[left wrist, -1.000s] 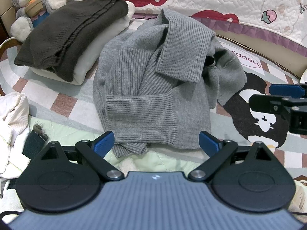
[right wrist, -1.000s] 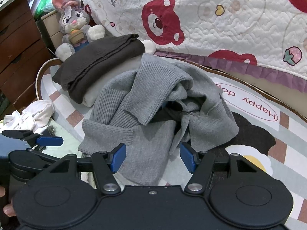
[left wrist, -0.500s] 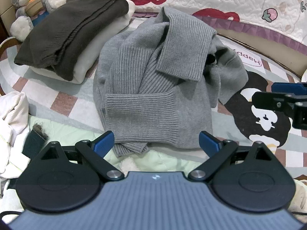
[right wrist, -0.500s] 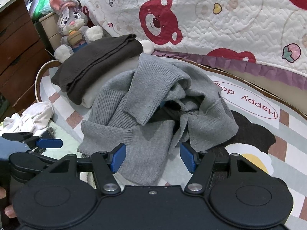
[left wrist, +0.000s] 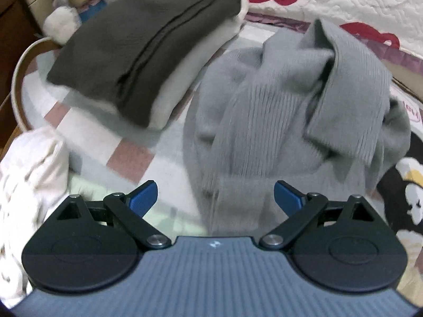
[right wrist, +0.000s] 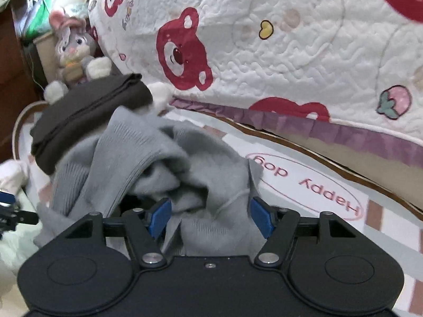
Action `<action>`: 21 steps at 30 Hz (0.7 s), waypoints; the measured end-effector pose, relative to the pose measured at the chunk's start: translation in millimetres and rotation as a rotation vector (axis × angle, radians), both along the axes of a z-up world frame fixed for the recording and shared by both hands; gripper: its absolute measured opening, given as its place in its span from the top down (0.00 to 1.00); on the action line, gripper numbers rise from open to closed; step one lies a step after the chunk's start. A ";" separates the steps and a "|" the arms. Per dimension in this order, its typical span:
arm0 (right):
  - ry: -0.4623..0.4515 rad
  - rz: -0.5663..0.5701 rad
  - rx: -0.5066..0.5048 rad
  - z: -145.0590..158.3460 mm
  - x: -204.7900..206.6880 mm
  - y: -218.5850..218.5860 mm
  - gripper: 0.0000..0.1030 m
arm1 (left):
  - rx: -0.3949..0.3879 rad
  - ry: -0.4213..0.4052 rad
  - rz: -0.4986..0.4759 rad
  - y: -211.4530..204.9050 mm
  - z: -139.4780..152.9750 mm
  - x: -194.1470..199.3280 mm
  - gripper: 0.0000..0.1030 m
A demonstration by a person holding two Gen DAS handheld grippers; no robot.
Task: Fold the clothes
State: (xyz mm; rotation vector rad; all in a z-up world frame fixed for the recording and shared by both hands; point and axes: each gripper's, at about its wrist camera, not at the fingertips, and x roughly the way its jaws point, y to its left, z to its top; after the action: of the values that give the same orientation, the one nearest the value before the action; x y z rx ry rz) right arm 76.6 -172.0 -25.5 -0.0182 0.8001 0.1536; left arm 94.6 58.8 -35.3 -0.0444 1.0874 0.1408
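Grey sweater lies rumpled just ahead of both grippers, left & right, jaws wide, empty

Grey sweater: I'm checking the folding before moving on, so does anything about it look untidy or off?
Yes. The grey sweater lies crumpled on the mat, a ribbed sleeve flopped across its bunched body, unlike the neatly folded dark garment stacked beside it. Both claws are open, holding nothing.

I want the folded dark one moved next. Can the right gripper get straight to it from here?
Probably not straight: the crumpled grey sweater lies heaped between the open right gripper and the dark folded garment, so it would need to go over or around.
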 end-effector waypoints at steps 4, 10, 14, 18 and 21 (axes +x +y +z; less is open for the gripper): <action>0.029 0.024 0.024 -11.0 21.2 -6.8 0.31 | 0.039 -0.090 -0.028 -6.3 9.1 30.1 0.16; 0.098 0.017 0.020 -38.4 35.0 -10.1 0.31 | -0.035 -0.172 -0.004 15.0 -8.8 24.8 0.39; 0.128 -0.045 0.095 -44.9 31.5 -28.6 0.31 | -0.094 -0.152 -0.054 32.4 -20.6 14.0 0.43; 0.130 -0.073 0.074 -51.5 35.3 -40.9 0.31 | -0.134 -0.145 -0.090 33.8 -23.3 19.0 0.42; 0.156 -0.098 0.098 -63.6 43.3 -47.0 0.31 | -0.163 -0.124 -0.109 31.2 -29.8 22.2 0.38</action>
State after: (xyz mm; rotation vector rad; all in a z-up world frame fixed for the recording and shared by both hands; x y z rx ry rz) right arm 119.9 -219.0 -89.1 0.1266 0.9465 0.1020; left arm 116.8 89.9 -65.1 -0.1384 0.9734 -0.0482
